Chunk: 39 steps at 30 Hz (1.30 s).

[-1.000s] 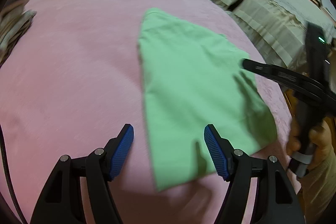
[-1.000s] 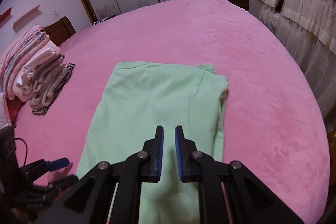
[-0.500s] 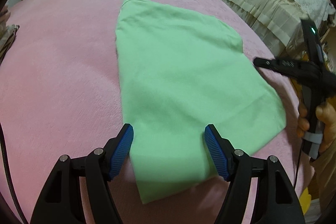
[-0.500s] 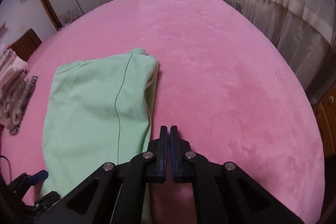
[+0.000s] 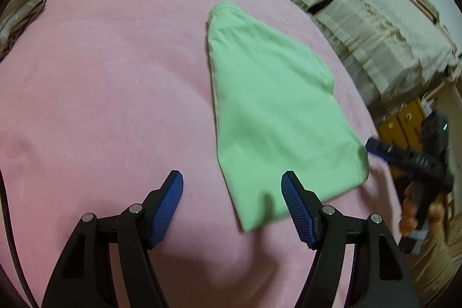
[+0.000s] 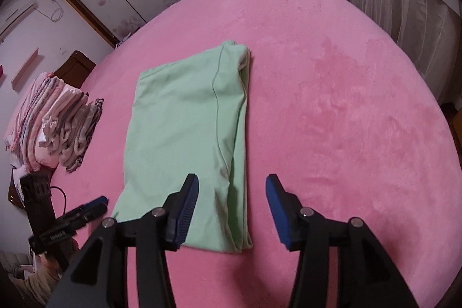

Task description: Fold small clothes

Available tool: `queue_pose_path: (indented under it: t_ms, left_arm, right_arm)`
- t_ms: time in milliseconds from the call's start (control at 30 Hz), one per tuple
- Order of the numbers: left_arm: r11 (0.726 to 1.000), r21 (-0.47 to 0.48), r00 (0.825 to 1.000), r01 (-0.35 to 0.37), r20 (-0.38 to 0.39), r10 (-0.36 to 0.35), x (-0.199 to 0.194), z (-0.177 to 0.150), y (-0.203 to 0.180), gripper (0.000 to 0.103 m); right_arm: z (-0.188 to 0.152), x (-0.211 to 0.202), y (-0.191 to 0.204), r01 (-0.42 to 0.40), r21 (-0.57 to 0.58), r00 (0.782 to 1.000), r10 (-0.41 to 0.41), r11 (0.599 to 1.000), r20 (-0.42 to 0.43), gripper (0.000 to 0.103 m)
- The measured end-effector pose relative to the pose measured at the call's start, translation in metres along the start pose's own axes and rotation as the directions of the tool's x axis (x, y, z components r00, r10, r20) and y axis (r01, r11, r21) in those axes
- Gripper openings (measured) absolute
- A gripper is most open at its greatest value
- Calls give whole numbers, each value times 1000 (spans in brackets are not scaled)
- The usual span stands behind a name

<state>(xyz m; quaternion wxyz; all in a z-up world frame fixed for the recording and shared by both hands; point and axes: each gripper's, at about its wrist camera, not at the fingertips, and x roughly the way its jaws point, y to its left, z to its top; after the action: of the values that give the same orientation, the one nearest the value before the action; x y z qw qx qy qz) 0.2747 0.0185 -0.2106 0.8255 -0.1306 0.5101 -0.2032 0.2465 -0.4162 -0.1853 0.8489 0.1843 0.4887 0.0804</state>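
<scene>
A light green garment (image 5: pixel 271 117), folded into a long strip, lies flat on the pink bed cover (image 5: pixel 109 94). My left gripper (image 5: pixel 232 188) hangs open over the strip's near left corner, with the cloth edge beside its right finger and nothing pinched. In the right wrist view the garment (image 6: pixel 184 120) runs away from me. The jaws of my right gripper (image 6: pixel 231 184) are opening above its near right corner, and the pads do not press the cloth. Each gripper shows in the other's view: the right gripper (image 5: pixel 375 149) at the strip's right corner, the left gripper (image 6: pixel 95 205) at lower left.
A stack of folded pink and patterned clothes (image 6: pixel 55 120) sits on the bed to the left, and its edge (image 5: pixel 20 7) shows in the left wrist view. A cream ruffled bed skirt (image 5: pixel 369 28) and a wooden cabinet (image 5: pixel 404 120) stand beyond the bed's right edge.
The right gripper, shut before, swung right off the garment and now stands with jaws apart over its near right corner. The left gripper shifted left, so the garment sits further right in its view.
</scene>
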Motion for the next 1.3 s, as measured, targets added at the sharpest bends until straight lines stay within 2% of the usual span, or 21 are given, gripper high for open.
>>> queue_pose_path:
  t_ms: [133, 333, 433, 633, 767, 1100, 1200, 1300]
  left_arm:
    - [997, -53, 998, 58, -11, -59, 18, 29, 14, 69]
    - [989, -103, 993, 108, -38, -113, 58, 73, 19, 69]
    - [983, -126, 988, 136, -55, -143, 79, 88, 21, 69]
    - [972, -137, 980, 190, -40, -197, 103, 107, 21, 69]
    - [970, -140, 978, 201, -33, -207, 115, 119, 23, 70]
    - [969, -142, 978, 204, -11, -208, 138, 148, 11, 73]
    - [976, -136, 986, 169, 6, -169, 137, 159, 6, 73]
    - [988, -110, 994, 105, 34, -102, 136, 174, -3, 73]
  right_arm:
    - [8, 20, -2, -25, -5, 999, 25, 1000, -49, 49]
    - [36, 53, -11, -63, 13, 994, 64, 998, -87, 49]
    - [51, 67, -15, -112, 29, 989, 114, 993, -91, 49]
    - [78, 94, -27, -241, 90, 966, 248, 966, -78, 49]
    - [90, 107, -28, -267, 80, 959, 272, 960, -75, 49]
    - [116, 123, -18, -256, 37, 964, 258, 966, -67, 48]
    - [120, 116, -13, -182, 19, 983, 182, 983, -26, 46]
    - [122, 105, 7, -17, -81, 999, 21, 997, 40, 46]
